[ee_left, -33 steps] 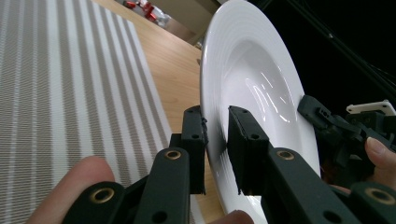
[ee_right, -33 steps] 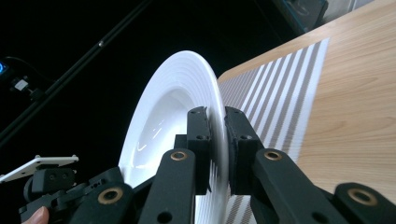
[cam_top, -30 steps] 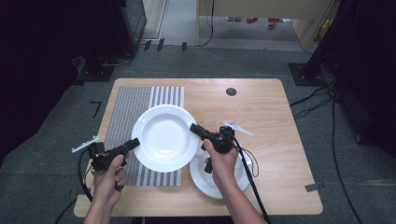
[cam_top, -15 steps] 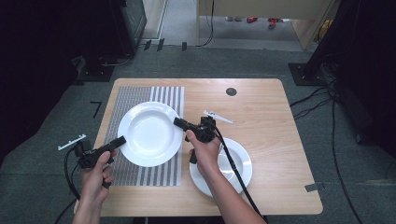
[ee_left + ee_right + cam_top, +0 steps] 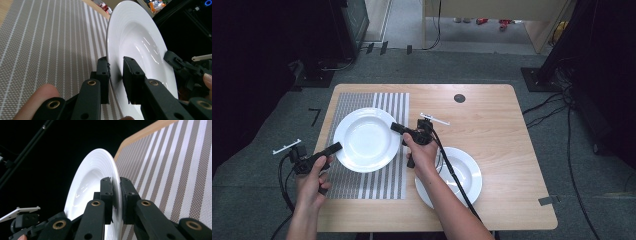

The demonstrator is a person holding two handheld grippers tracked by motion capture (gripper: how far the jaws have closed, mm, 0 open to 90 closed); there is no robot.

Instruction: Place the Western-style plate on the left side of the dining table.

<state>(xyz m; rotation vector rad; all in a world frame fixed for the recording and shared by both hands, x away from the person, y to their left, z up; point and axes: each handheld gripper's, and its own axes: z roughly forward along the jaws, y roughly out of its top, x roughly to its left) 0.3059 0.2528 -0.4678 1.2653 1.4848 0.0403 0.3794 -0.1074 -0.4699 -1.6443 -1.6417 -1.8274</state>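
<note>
A white deep plate point(image 5: 366, 140) hangs over the striped placemat point(image 5: 362, 186), gripped at two opposite points of its rim. My left gripper point(image 5: 336, 147) is shut on the rim's near-left side, and my right gripper point(image 5: 395, 127) is shut on its right side. In the left gripper view the pads point(image 5: 130, 72) pinch the plate point(image 5: 135, 37) edge-on, and the right gripper point(image 5: 175, 60) clamps the far rim. In the right gripper view the jaws point(image 5: 115, 187) squeeze the plate's rim point(image 5: 92, 175) above the placemat point(image 5: 175, 170). Whether the plate touches the mat I cannot tell.
A second white plate point(image 5: 462, 172) lies on the bare wood at the near right, partly under my right forearm. A dark round hole point(image 5: 459, 98) sits near the table's far edge. Cables trail from both grippers over the near edge. Dark floor surrounds the table point(image 5: 512, 130).
Both hands have carried the plate leftward from above the second plate to over the placemat. The second plate now lies mostly uncovered.
</note>
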